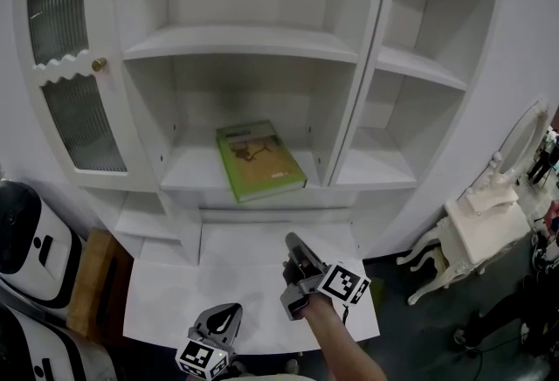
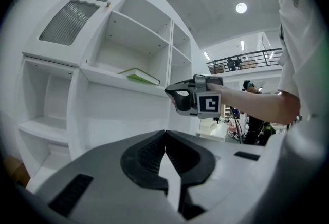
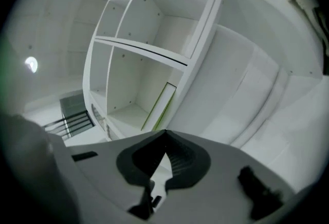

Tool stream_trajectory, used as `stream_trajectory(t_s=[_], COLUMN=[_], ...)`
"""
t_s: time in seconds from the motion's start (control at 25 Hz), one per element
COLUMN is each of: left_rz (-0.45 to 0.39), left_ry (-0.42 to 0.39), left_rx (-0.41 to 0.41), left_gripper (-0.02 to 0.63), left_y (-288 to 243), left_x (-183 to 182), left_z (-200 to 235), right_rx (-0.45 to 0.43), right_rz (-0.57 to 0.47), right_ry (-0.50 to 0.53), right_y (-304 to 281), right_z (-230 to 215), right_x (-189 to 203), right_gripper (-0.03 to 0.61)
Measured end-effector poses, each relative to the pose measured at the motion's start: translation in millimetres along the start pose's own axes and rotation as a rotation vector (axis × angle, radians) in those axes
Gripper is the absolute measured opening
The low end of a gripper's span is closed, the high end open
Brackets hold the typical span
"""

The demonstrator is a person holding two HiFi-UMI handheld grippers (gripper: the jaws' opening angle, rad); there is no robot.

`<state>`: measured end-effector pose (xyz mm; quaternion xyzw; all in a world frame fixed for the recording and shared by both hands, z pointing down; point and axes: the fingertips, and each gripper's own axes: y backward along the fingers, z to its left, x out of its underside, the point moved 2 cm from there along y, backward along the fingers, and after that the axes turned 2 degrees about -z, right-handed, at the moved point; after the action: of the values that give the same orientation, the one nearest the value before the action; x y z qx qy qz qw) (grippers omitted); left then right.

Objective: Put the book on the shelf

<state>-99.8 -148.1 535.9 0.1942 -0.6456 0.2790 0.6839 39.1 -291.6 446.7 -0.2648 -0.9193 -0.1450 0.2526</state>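
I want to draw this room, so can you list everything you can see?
Green rectangular book: one, green, flat on the middle shelf.
White open-fronted shelf unit: one, white, straight ahead.
White ribbed-glass cabinet door: one, white, upper left.
White carved side table: one, white, far right.
Left hand-held gripper: one, grey and black, bottom, shut, empty.
Right hand-held gripper: one, grey and black, below the book, shut, empty.

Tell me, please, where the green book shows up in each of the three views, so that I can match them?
Head view: the green book lies flat at picture centre, on the lower middle shelf board.
Left gripper view: the book is a thin green slab, left of centre.
Right gripper view: the book is a slanted white-and-green strip near centre.
Shared landmark: the white shelf board under the book.
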Motion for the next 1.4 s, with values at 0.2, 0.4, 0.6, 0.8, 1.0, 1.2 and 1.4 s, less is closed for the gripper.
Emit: stream_trajectory(t_s=[0.2,0.4,0.6,0.8,1.0,1.2,1.4], left_rz=[-0.008,-0.01,-0.011,-0.012,-0.015,-0.022,-0.014], left_ry=[-0.003,-0.005,-0.002,0.009,0.016,0.013,0.012], left_rx=[0.007,0.01,0.019,0.026,0.026,0.029,0.035], left_gripper=[0.009,0.009,0.009,0.009,0.009,0.009,0.009], left_y=[-0.6,-1.6,-2.1,-1.1,1.0,6.0,6.5], left_x=[-3.0,-4.6,-3.6,-1.7,1.1,7.3,13.5], left_z=[-6.8,-11.8,-18.8,-25.9,-29.4,-27.0,-27.1], right_rx=[-0.012,-0.055,-0.117,-0.131,-0.113,-0.119,-0.138], right_rz=[0.058,0.109,0.171,0.213,0.265,0.253,0.291], right_ry=[0.259,0.587,0.823,0.89,0.941,0.954,1.011], right_y=[21.5,44.3,67.4,88.7,108.3,115.4,117.1], right_z=[5.0,11.3,15.0,12.4,2.0,9.6,7.1], right_x=[21.0,46.9,84.0,111.4,131.0,140.4,147.5], right_gripper=[0.012,0.012,0.011,0.012,0.012,0.011,0.011])
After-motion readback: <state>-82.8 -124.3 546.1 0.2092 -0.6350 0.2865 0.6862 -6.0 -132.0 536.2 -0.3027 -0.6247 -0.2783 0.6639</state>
